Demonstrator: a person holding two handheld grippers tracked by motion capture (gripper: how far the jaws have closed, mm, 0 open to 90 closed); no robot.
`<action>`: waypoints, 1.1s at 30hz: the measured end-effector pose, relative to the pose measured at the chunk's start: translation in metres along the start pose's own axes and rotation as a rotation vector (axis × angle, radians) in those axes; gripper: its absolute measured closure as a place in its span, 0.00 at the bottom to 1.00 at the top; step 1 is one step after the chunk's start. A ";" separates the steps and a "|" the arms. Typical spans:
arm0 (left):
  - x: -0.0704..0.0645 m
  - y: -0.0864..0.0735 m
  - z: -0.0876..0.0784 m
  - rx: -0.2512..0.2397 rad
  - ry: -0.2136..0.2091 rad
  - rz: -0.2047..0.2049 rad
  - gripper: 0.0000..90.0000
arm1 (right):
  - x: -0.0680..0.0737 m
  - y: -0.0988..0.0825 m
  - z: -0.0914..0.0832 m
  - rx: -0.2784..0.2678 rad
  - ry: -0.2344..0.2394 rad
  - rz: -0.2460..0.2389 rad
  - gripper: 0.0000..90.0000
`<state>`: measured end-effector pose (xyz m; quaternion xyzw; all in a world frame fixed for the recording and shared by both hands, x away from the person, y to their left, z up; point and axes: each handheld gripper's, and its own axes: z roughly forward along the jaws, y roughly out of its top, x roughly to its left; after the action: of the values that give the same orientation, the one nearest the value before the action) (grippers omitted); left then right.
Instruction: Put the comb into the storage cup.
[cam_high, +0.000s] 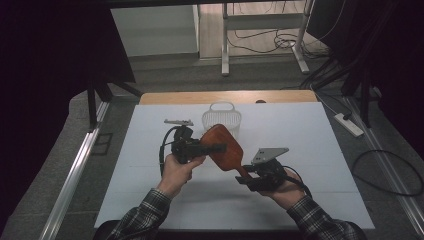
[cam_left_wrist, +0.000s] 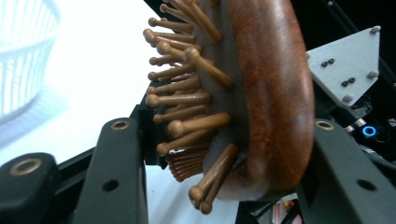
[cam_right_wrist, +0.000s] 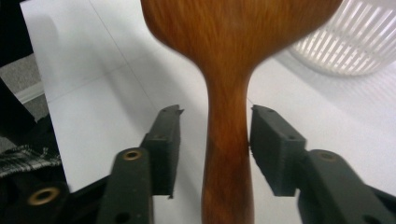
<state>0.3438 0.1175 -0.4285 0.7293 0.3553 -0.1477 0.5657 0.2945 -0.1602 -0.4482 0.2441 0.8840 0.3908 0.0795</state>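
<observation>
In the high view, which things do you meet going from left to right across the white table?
Left tool → wooden hairbrush → right tool. The left tool is shut on the brush head; the right tool's jaws stand open around the handle. The white basket lies behind the brush, so I leave it out.

We are looking at a reddish-brown wooden hairbrush that is hanging above the white tabletop, its oval paddle head pointing away and its handle slanting toward us. Its round-tipped wooden bristles are jutting sideways from the head.
</observation>
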 end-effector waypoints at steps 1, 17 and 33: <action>-0.001 0.001 -0.002 -0.004 0.005 0.005 0.58 | 0.000 0.000 0.000 0.004 -0.001 0.001 0.55; -0.002 0.003 -0.007 -0.007 0.053 0.041 0.58 | -0.009 -0.003 0.001 0.057 0.038 0.058 0.23; -0.002 0.008 -0.015 -0.004 0.112 0.072 0.58 | -0.018 -0.008 -0.007 0.036 0.034 0.072 0.00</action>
<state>0.3452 0.1298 -0.4163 0.7478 0.3601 -0.0856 0.5512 0.3047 -0.1787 -0.4501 0.2702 0.8828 0.3815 0.0458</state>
